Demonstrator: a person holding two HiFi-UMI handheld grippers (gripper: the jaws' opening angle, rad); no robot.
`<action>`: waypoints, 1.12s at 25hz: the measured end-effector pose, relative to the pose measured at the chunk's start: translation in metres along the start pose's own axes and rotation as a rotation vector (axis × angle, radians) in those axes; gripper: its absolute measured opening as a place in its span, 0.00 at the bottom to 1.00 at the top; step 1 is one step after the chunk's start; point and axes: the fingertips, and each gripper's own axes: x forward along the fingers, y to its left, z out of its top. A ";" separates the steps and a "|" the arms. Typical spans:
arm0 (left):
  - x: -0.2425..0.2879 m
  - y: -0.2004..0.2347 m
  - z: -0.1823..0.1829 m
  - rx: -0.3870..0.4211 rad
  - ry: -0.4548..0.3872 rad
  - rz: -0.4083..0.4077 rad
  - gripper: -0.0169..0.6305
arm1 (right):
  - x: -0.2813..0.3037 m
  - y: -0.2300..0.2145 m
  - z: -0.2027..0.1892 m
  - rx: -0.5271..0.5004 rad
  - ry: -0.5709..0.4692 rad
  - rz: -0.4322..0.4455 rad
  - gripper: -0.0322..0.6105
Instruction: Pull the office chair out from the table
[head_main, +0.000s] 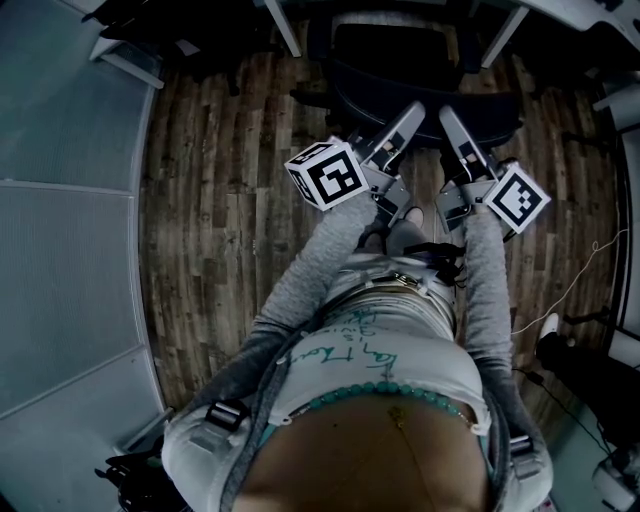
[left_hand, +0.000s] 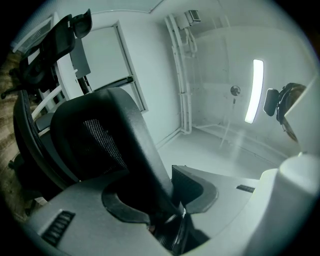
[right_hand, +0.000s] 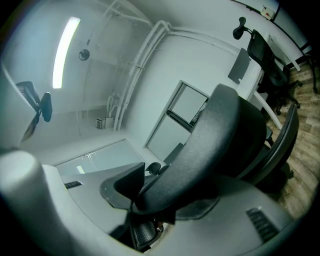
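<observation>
The office chair (head_main: 400, 60) stands at the far side of the scene, between the white legs of the table (head_main: 284, 28), with its back turned toward the person. Both tongs reach forward, side by side, to the upper frame of the backrest. The left gripper (head_main: 412, 112) pinches it just left of centre and the right gripper (head_main: 448, 114) just right of it. Each has the black frame pressed between its pads. Neither hand is nearer, as they sit level with one another. The frame appears to run left to right across the jaws, so the pull should probably come straight back toward the person, over the wooden floor (head_main: 220, 200).
</observation>
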 end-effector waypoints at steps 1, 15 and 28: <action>0.000 0.000 0.000 0.002 0.002 -0.002 0.26 | 0.000 0.000 0.000 0.000 -0.001 -0.002 0.33; 0.000 -0.002 0.001 0.075 0.040 0.026 0.31 | -0.001 0.000 0.001 -0.033 0.010 -0.011 0.37; -0.011 -0.006 -0.005 0.078 0.055 0.037 0.34 | -0.018 0.005 -0.004 -0.065 0.047 -0.002 0.41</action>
